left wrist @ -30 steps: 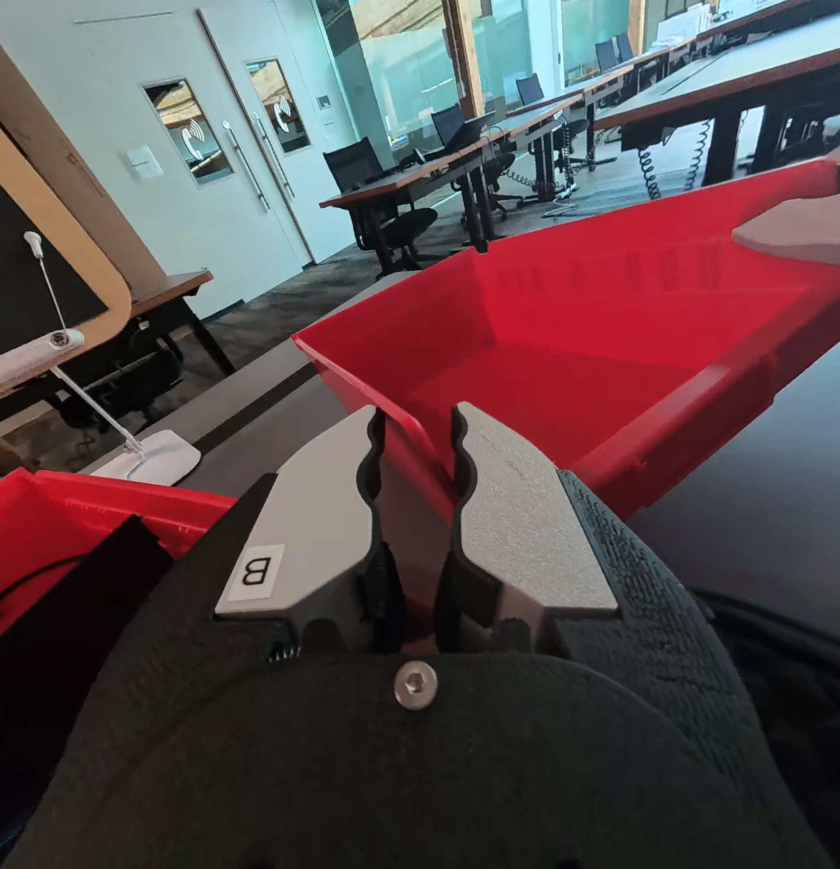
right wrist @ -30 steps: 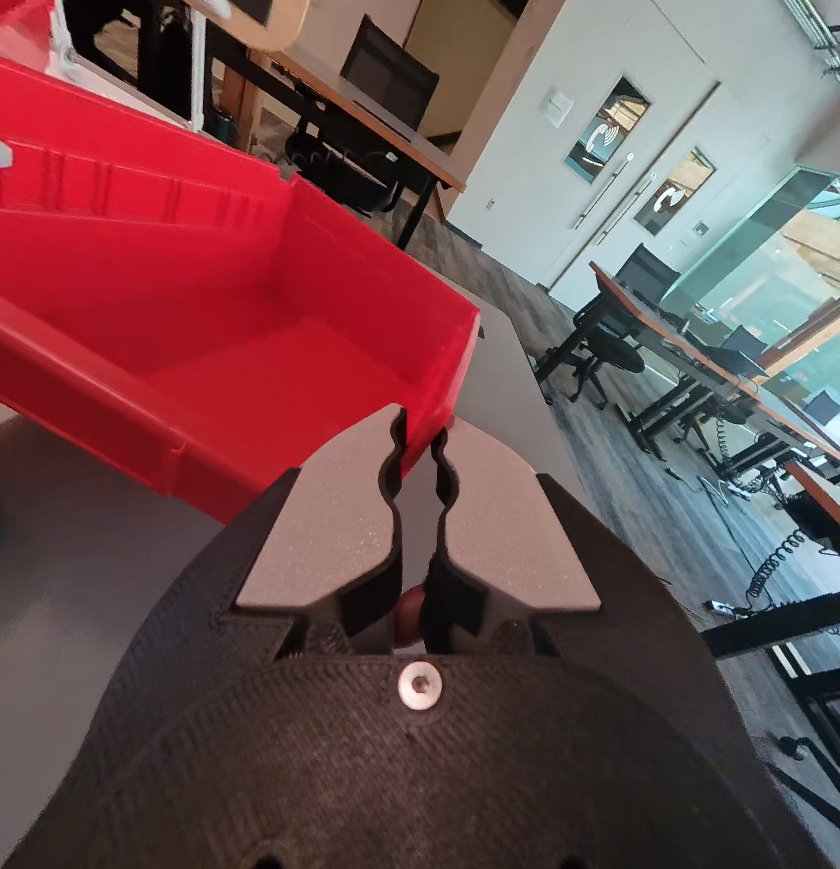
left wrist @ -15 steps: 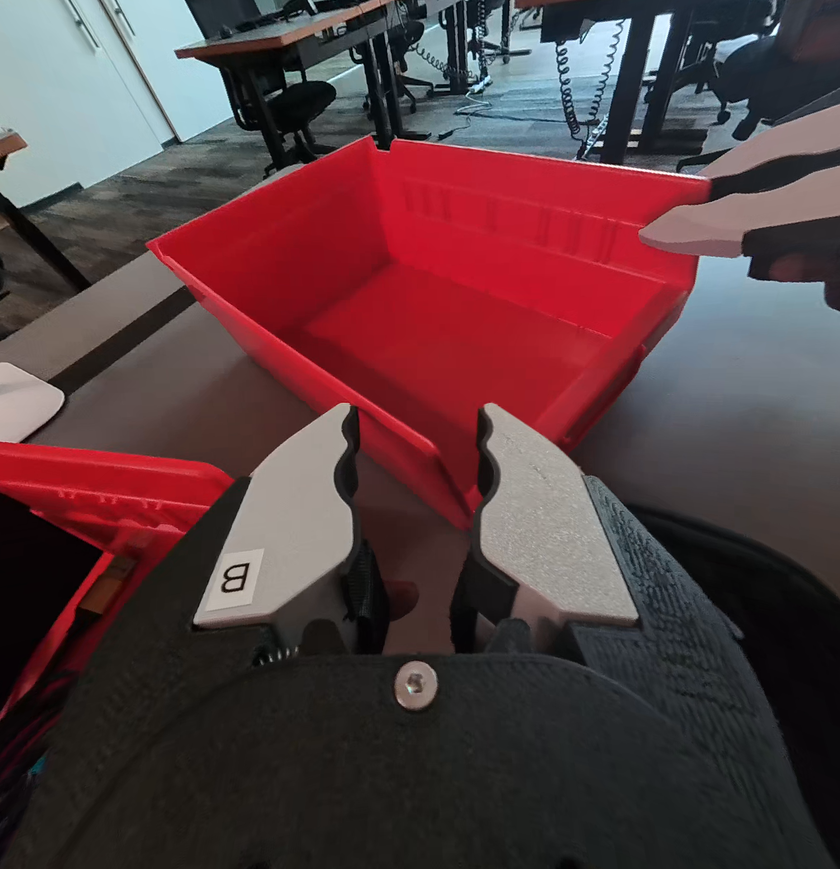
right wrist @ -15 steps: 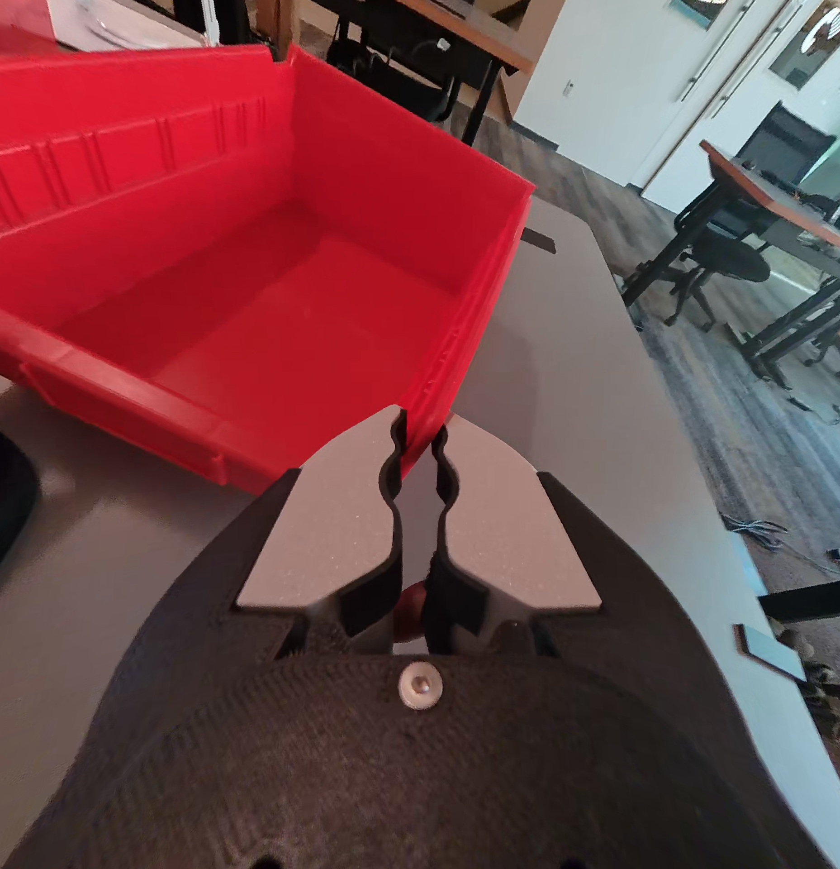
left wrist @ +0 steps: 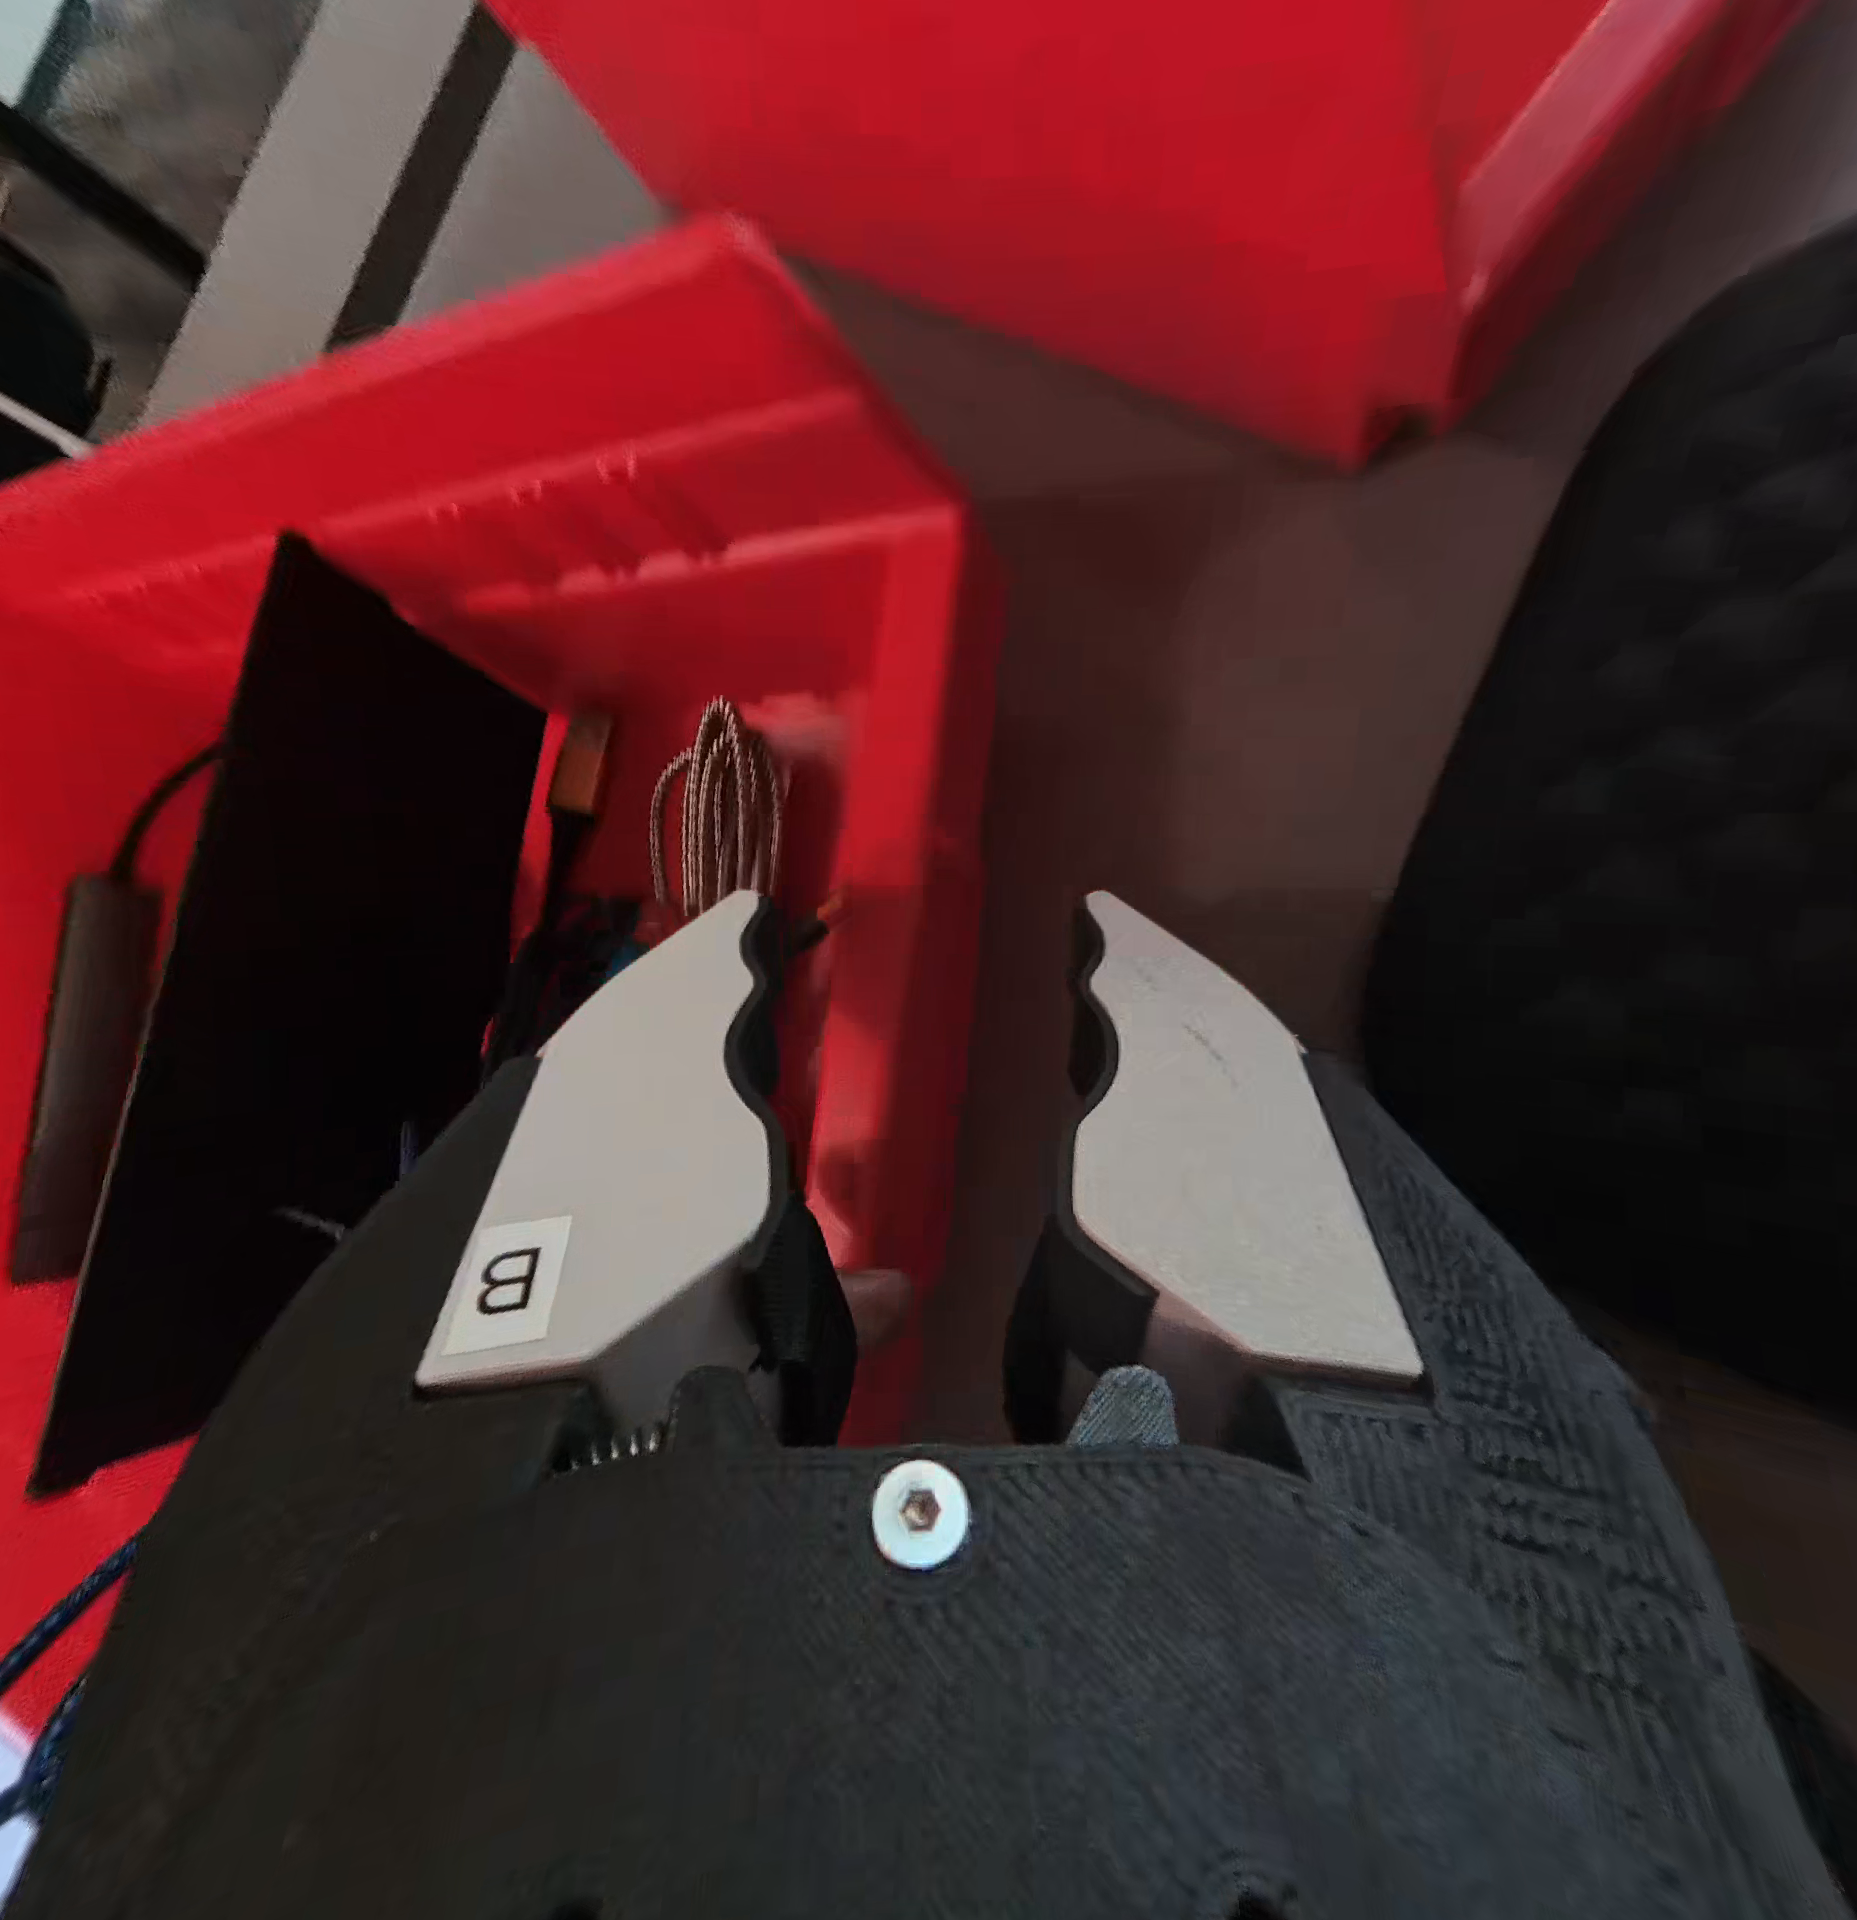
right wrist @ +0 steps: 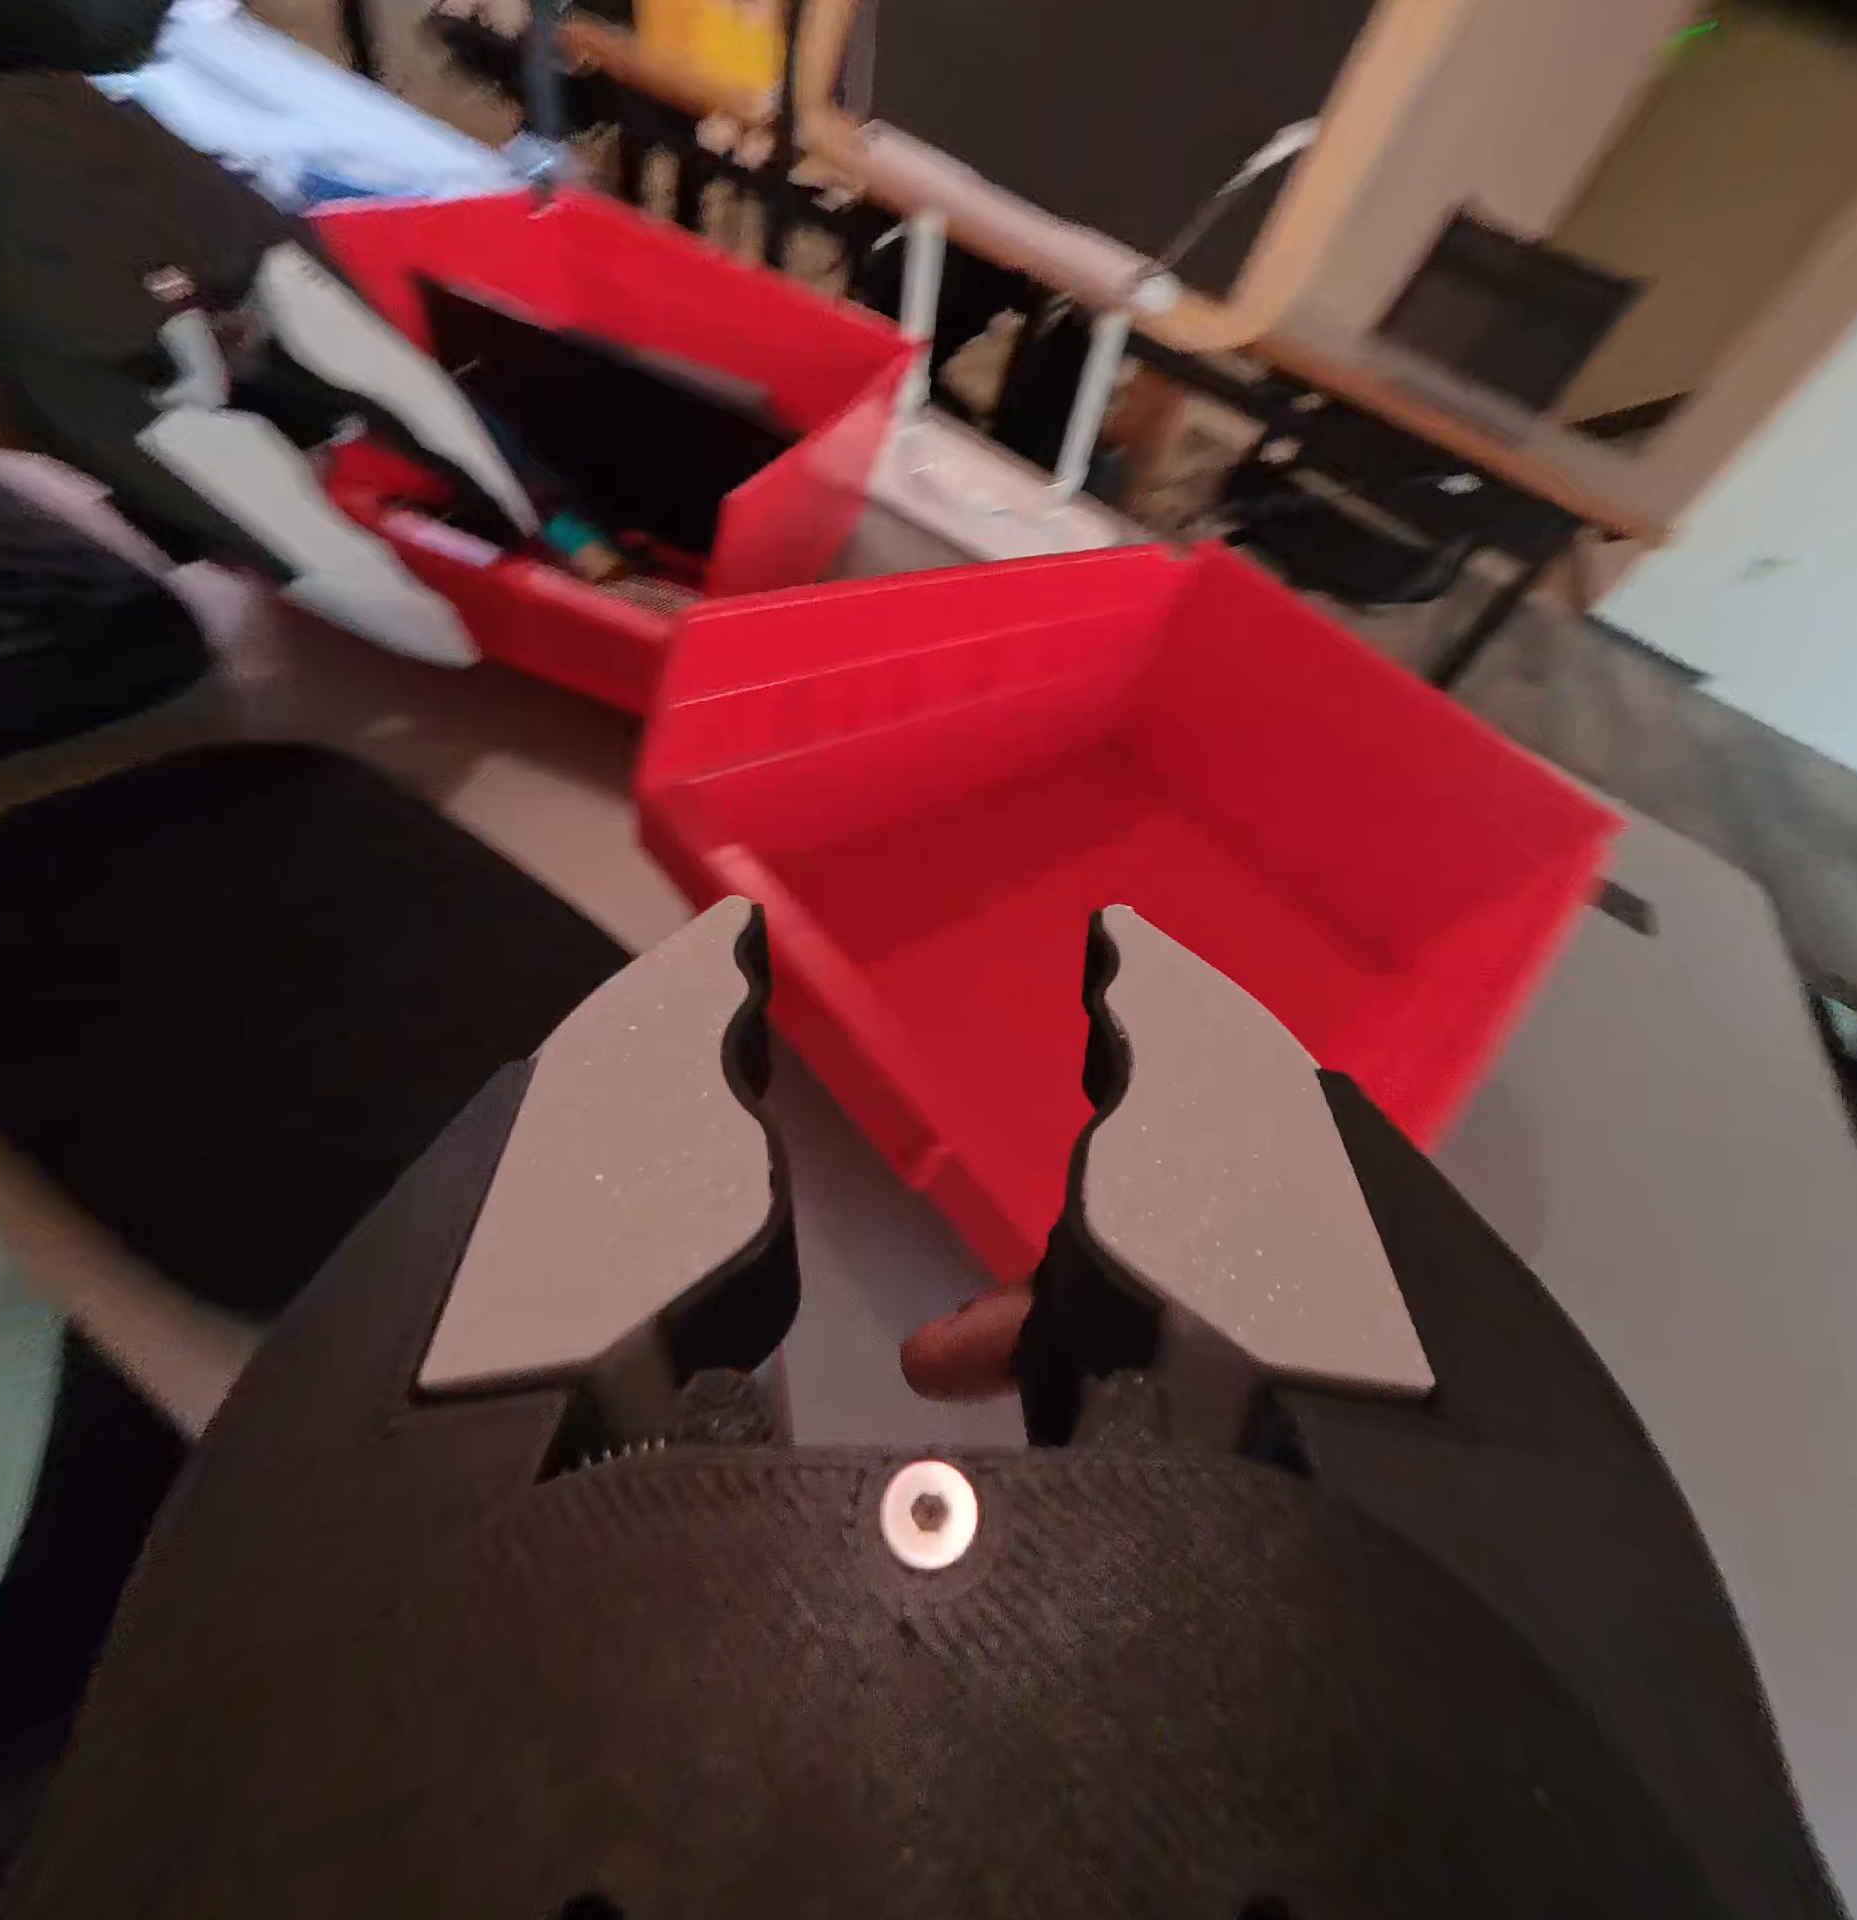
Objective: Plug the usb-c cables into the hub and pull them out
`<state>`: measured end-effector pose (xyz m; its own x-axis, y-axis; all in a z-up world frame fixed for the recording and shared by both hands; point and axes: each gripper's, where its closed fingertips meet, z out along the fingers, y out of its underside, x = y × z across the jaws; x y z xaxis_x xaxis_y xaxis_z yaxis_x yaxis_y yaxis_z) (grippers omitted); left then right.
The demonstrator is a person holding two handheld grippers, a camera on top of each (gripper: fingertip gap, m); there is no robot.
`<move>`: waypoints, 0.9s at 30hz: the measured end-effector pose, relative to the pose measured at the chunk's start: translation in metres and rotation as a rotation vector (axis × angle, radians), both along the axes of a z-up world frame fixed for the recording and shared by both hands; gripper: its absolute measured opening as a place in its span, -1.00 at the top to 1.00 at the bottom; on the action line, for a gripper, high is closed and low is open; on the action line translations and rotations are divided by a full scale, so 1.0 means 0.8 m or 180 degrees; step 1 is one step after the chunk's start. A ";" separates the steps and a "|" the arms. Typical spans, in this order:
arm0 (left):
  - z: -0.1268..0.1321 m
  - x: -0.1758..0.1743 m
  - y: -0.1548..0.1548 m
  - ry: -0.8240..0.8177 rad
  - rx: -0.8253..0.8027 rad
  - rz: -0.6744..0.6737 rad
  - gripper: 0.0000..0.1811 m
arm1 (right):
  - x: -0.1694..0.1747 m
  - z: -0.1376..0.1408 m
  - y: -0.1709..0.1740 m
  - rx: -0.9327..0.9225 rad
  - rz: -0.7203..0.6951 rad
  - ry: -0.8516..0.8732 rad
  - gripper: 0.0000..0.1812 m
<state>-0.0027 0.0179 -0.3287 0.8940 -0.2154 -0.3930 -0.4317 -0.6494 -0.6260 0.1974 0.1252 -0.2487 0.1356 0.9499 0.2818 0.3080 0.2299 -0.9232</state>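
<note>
My left gripper (left wrist: 919, 914) is open and empty, just above the near right corner of a red bin (left wrist: 488, 436). That bin holds a flat black panel (left wrist: 311, 987), a dark grey bar-shaped hub (left wrist: 82, 1070) with a thin lead, a coiled braided cable (left wrist: 716, 810), an orange-tipped plug (left wrist: 581, 769) and dark cables (left wrist: 571, 956). My right gripper (right wrist: 924, 920) is open and empty above the table, in front of an empty red bin (right wrist: 1215, 831). The left gripper (right wrist: 498, 587) also shows in the right wrist view, over the far bin (right wrist: 799, 343). Both views are blurred.
A black mat (right wrist: 228, 987) lies on the grey table (right wrist: 1630, 1299) left of the empty bin; it also shows in the left wrist view (left wrist: 1682, 831). The empty bin (left wrist: 1007, 156) sits just beyond the filled one. Desks and chairs stand behind the table. Some 25 centimetres of space lies between my two pairs of fingers.
Both grippers have opened. The left one swung left and down from the empty bin to the bin with the cables. The right one turned left, bringing both bins into view.
</note>
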 end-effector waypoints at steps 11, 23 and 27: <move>-0.014 -0.044 -0.058 -0.0215 -0.0335 0.0189 0.68 | -0.057 -0.075 -0.026 0.0392 0.0189 -0.1118 0.41; -0.012 -0.108 -0.154 -0.0324 -0.0308 0.0696 0.67 | -0.060 -0.092 -0.008 0.0608 -0.0033 -0.1371 0.50; -0.012 -0.121 -0.198 -0.0417 -0.0334 0.0761 0.65 | -0.055 -0.098 0.000 0.0583 -0.0114 -0.1455 0.49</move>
<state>-0.0999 -0.1407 -0.3383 0.9660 -0.0260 -0.2574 -0.1785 -0.7871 -0.5904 0.1536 0.1252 -0.3269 -0.0091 0.8762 0.4819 0.6828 0.3575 -0.6372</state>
